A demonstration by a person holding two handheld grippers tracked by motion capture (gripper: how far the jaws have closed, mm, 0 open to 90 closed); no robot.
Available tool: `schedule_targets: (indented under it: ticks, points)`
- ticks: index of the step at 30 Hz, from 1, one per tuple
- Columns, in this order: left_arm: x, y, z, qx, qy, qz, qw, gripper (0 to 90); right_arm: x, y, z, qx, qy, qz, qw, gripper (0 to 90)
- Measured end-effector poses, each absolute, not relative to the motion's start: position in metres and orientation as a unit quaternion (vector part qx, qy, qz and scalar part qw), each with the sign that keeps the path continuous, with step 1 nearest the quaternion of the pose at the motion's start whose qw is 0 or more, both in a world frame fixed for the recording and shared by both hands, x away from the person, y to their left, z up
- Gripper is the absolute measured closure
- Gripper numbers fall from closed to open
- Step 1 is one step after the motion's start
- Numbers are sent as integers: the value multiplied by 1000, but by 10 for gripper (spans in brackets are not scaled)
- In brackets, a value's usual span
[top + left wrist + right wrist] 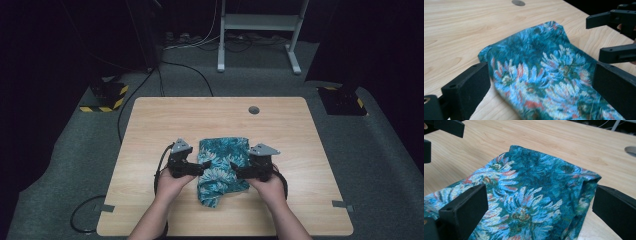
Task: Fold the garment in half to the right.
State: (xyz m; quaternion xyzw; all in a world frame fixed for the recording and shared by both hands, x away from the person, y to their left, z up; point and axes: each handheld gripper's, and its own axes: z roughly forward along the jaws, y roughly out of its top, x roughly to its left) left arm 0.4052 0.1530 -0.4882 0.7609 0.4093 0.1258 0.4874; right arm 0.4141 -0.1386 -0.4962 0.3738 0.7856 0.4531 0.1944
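Floral cloth [222,167] lay mid-table [150,120], already folded into a narrow bundle. Left gripper [202,168] and right gripper [236,172] flanked it, jaws spread wide, clasping nothing. Judged folding well advanced; perhaps one last fold remained.

Left gripper [204,167] and right gripper [235,170] face inward, jaws spread

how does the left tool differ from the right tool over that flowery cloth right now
The left tool comes at the floral cloth from its left edge; the right tool comes from its right edge. In the high view the left tool's grey plate sits a little farther up the table than the right tool's. The left tool is nearer the cloth's long folded side, the right tool nearer a folded corner. Both stand open, jaws spread wide over the cloth, neither pinching it.
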Motion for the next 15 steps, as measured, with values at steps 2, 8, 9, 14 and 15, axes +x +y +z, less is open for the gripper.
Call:
schedule_targets:
  ticks: [2, 8, 9, 14, 15]
  points:
    - [403, 155, -488, 762, 409, 129, 484, 22, 412, -139, -497, 373, 786, 452, 196, 0]
    - [395, 161, -490, 769, 411, 135, 471, 21, 407, -147, -495, 375, 781, 458, 197, 0]
    - [391, 164, -491, 769, 410, 138, 471, 18, 406, -148, -495, 377, 780, 459, 197, 0]
    - [383, 172, -496, 770, 416, 143, 462, 14, 402, -157, -494, 378, 778, 460, 201, 0]
    - [379, 177, -498, 769, 417, 145, 463, 13, 398, -162, -494, 378, 777, 461, 202, 0]
